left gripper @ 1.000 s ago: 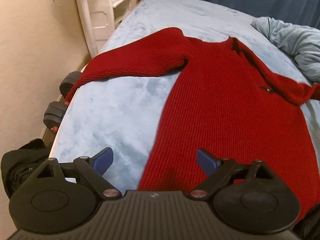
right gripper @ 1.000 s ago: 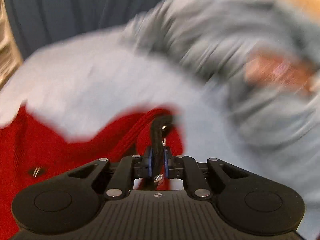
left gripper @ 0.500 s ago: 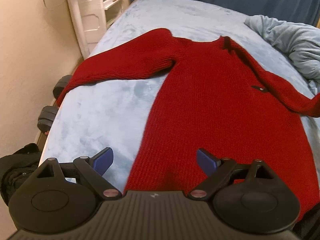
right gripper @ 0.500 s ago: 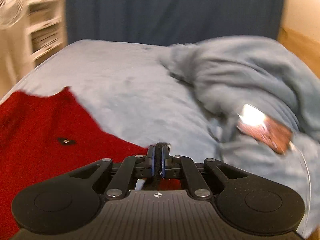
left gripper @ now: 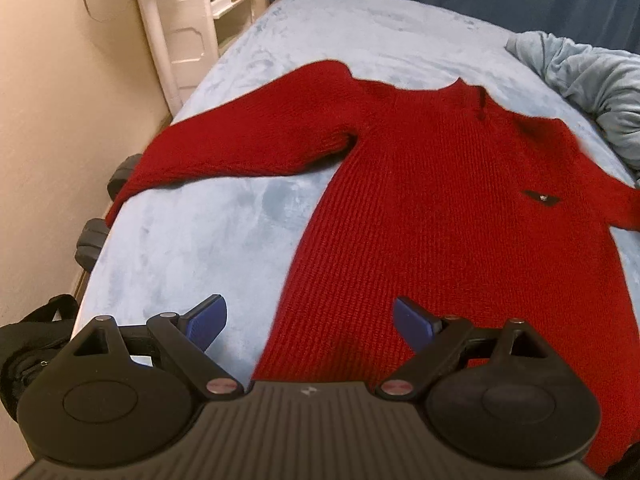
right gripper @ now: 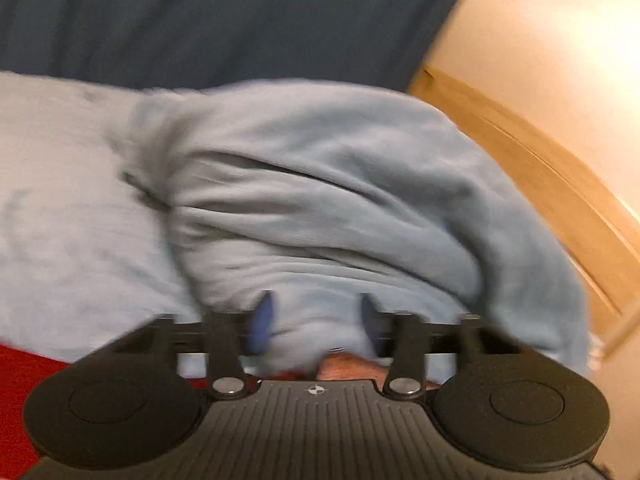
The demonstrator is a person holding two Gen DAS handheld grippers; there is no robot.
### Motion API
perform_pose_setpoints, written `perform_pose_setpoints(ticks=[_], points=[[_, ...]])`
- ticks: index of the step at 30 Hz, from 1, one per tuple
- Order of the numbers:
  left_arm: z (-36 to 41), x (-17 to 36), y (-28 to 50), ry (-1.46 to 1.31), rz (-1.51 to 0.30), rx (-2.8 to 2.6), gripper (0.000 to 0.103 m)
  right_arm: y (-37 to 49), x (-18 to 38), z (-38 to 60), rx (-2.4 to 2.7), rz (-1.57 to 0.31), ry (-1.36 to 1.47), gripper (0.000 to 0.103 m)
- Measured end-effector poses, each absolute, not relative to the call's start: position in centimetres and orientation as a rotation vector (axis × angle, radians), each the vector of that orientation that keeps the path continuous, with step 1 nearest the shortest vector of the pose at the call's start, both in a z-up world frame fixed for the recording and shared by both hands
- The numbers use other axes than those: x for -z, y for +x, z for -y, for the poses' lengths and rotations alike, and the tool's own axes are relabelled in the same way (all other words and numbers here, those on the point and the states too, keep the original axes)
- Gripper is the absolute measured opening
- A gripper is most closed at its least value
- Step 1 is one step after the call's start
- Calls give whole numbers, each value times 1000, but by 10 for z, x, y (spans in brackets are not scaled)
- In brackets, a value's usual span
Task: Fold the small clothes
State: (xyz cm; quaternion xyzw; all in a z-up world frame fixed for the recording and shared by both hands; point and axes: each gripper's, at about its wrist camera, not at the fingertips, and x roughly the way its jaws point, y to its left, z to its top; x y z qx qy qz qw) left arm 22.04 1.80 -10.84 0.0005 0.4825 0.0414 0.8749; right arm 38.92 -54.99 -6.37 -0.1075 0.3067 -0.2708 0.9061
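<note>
Hovering over the pale blue plush bedspread (left gripper: 192, 240), my left claw (left gripper: 308, 320) stands wide and empty. Its left pad hangs above bare cover and its right above the lower body of the red ribbed-knit sweater (left gripper: 440, 220). That garment lies flat and spread, its long axis running away from me toward the collar, one sleeve stretched left to the bed's edge. My left hand looks the nearer for the next fold. My right claw (right gripper: 316, 324), jaws opening with nothing between them, faces the rumpled grey-blue blanket (right gripper: 340, 200); only a red corner shows at its left.
</note>
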Motion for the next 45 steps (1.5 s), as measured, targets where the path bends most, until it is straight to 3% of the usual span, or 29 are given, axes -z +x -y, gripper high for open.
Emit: perform_pose_setpoints(ticks=[5, 11, 15, 16, 18, 19, 23, 28, 33, 34, 36, 41, 45], points=[[-28, 117, 227, -83, -1004, -115, 93, 364, 101, 488, 196, -669, -89, 56], [-46, 116, 226, -122, -995, -165, 93, 411, 141, 402, -61, -746, 86, 51], [-68, 115, 230, -181, -957, -222, 95, 460, 195, 367, 49, -941, -68, 51], [-75, 114, 233, -204, -939, -235, 95, 466, 208, 372, 159, -983, -128, 57], [-93, 113, 242, -258, -877, -275, 99, 469, 217, 407, 327, -972, -23, 89], [-101, 113, 247, -280, -848, -303, 101, 469, 219, 424, 376, -991, 44, 96], [-144, 121, 280, -437, -720, -417, 101, 446, 191, 428, 378, -924, 98, 90], [-202, 177, 333, -832, -798, -396, 101, 351, 140, 400, 231, -773, 247, 89], [-238, 207, 364, -1064, -748, -438, 102, 282, 151, 375, 216, -784, 412, 89], [-242, 204, 373, -1069, -736, -440, 98, 275, 157, 371, 232, -799, 440, 89], [-246, 191, 393, -972, -733, -474, 16, 262, 168, 363, 229, -848, 479, 89], [-280, 153, 383, -880, -620, -617, 15, 265, 169, 341, 170, -871, 440, 87], [-277, 152, 383, -799, -674, -616, 15, 269, 171, 339, 153, -857, 461, 85]])
